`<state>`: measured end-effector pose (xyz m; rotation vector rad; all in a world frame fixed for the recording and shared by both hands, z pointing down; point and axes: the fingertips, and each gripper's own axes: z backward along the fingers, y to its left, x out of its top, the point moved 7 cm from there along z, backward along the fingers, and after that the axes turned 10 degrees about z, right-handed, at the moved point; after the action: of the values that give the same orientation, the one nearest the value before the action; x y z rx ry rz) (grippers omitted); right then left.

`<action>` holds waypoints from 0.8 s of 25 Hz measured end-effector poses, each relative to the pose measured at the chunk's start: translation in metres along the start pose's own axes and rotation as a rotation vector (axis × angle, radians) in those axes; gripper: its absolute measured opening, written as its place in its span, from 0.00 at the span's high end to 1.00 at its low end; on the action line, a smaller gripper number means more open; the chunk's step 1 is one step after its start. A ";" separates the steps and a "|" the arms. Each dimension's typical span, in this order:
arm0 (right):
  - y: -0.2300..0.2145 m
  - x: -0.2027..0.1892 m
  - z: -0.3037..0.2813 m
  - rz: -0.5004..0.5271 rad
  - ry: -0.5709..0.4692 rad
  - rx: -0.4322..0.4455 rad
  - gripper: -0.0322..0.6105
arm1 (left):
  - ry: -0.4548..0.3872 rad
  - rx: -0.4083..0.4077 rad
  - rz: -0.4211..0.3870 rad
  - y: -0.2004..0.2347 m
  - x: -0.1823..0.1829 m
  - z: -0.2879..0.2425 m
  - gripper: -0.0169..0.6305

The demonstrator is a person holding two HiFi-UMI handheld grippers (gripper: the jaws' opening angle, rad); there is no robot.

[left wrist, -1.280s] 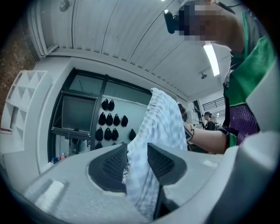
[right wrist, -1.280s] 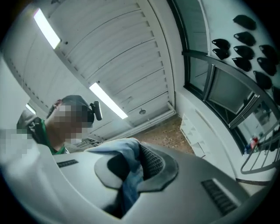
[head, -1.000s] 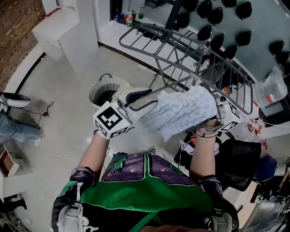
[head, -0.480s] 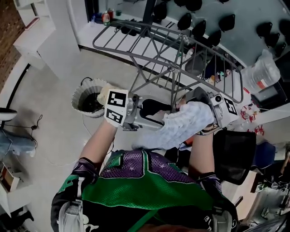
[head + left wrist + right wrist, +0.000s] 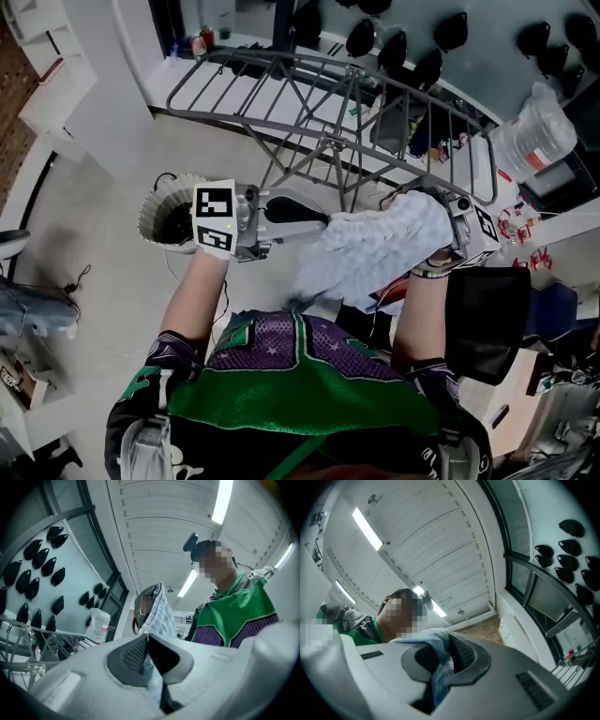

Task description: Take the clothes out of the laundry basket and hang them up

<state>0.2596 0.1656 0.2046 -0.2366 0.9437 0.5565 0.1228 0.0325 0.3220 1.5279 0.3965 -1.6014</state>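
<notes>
White cloth: pale and faintly striped, it is held up in the air and stretched between the two grippers, on the near side of the rack. Its lower edge sags toward the person's chest.
Left gripper: the jaws have just been closing and now stand together on a thin edge of the cloth, which shows above and below the pads. In the head view it holds the cloth's left end, with its marker cube toward the left.
Right gripper: the jaws are clamped on a bunched fold at the cloth's right end, and bluish fabric fills the gap between the pads.
Rack: a grey metal drying frame with its wings spread. It stands just beyond the grippers and runs from far left to right.
Basket: round and white, on the floor at left, just beyond the left gripper's marker cube. The inside is dark, and I cannot tell what it holds.
Bottle: large and clear, at the far right beside the rack's right end.
Person: wears a green and purple jersey, with both forearms raised toward the rack.
Wall: pale, at the far side, with rows of black rounded shapes on it.
</notes>
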 end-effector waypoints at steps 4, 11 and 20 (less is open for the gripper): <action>-0.001 0.017 0.021 0.025 -0.009 -0.001 0.91 | -0.005 0.025 -0.007 0.012 0.005 -0.019 0.94; -0.020 0.047 0.079 0.084 0.002 -0.198 0.91 | -0.015 0.160 -0.047 0.034 0.022 -0.033 0.94; -0.051 0.069 0.116 0.198 0.121 -0.534 0.91 | -0.022 0.327 -0.128 0.054 0.064 -0.027 0.94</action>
<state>0.4005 0.1965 0.2124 -0.6659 0.9271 0.9837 0.1888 -0.0018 0.2748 1.7551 0.2312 -1.8508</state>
